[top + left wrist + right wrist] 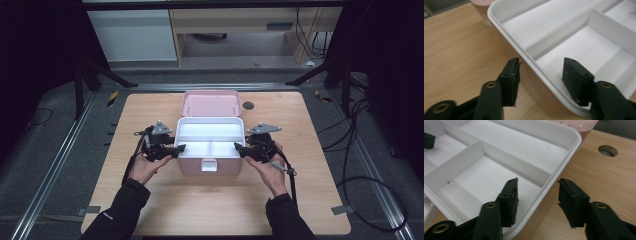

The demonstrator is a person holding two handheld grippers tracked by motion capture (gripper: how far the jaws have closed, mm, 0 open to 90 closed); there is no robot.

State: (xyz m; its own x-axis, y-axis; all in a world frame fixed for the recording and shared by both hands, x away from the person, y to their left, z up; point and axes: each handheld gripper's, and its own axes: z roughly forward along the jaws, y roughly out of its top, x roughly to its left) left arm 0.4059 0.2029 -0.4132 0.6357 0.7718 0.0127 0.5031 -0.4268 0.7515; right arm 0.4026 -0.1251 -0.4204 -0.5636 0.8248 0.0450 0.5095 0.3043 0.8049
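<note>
The pink box (210,150) sits mid-table with its lid (210,103) thrown back, and the white tray (210,136) rests inside it; the left gripper (176,149) and right gripper (241,149) each straddle a side rim of the tray, jaws spread, pads clear of the plastic. To lift the tray well, I judge both should close on the rim evenly and rise together, level. Little hinders: only the lid behind and a hole (248,105) in the table (150,200).
</note>
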